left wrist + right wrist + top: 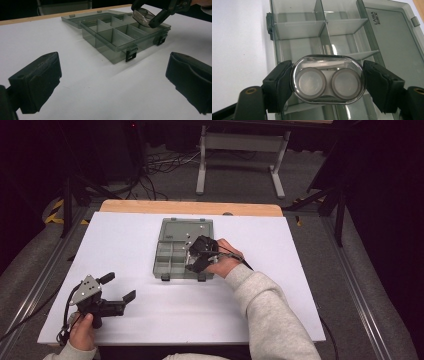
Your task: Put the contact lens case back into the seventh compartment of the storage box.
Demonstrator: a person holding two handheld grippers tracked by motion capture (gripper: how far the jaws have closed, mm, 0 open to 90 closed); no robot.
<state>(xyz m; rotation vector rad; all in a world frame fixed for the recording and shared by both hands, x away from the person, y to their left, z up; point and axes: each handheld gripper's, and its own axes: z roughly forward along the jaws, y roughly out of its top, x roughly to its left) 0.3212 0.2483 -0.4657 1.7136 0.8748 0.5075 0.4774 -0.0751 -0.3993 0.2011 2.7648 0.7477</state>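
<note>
- Right gripper (196,262): both black jaws are clamped on the short ends of a clear oval contact lens case (327,79); two round wells are visible through its transparent shell
- Contact lens case position: held above the near right part of the compartment box (171,254), raised over the dividers rather than resting inside; in the left gripper view the contact lens case sits above the box's far right corner
- Compartment box: smoky translucent plastic, lid (392,47) folded back flat on the table, internal dividers forming several compartments, two black latches (131,52) on the front wall
- Left gripper (121,288): jaws spread wide, nothing between them, held low over the white table (125,240) at its near left corner, well apart from the box
- Person: a hand (81,332) grips the left gripper; a grey sleeve (270,315) extends to the right gripper
</note>
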